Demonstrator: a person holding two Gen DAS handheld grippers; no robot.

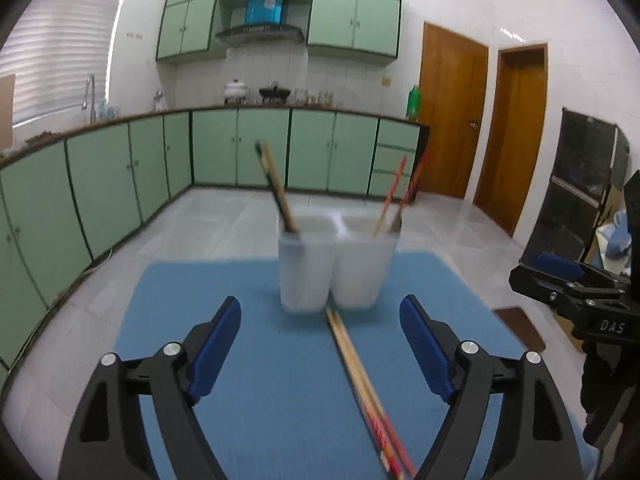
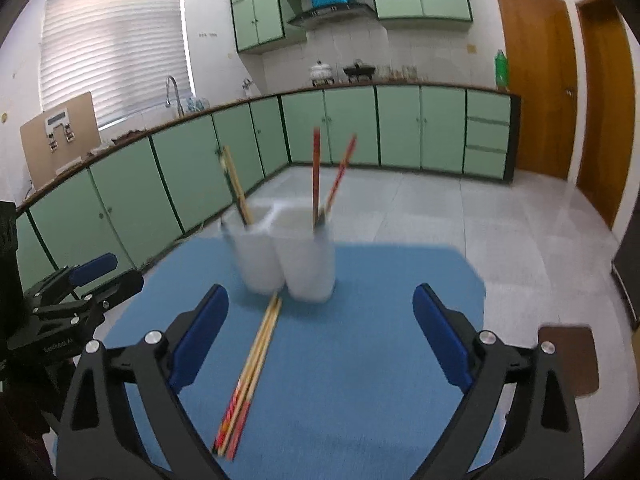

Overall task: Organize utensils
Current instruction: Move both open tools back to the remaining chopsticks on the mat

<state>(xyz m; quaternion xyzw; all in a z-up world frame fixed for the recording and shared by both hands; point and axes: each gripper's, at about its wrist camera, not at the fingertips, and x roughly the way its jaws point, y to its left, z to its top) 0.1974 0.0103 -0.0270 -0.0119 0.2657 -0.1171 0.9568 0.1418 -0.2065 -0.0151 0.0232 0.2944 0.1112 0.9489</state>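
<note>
A white two-compartment utensil holder (image 1: 334, 266) (image 2: 286, 256) stands on a blue mat (image 1: 280, 380) (image 2: 360, 360). Its left compartment holds brown chopsticks (image 1: 276, 188) (image 2: 236, 184); its right one holds red-topped chopsticks (image 1: 394, 190) (image 2: 324, 176). A bundle of loose chopsticks (image 1: 362, 392) (image 2: 250, 376) with red ends lies on the mat in front of the holder. My left gripper (image 1: 320, 344) is open and empty, above the mat, with the bundle between its fingers. My right gripper (image 2: 320, 336) is open and empty, with the bundle near its left finger.
The mat covers a table; its far edge lies just behind the holder. Green kitchen cabinets (image 1: 120, 184) and a counter run along the far walls. Two wooden doors (image 1: 452, 112) stand at the right. Each gripper shows at the edge of the other's view (image 1: 580, 292) (image 2: 72, 300).
</note>
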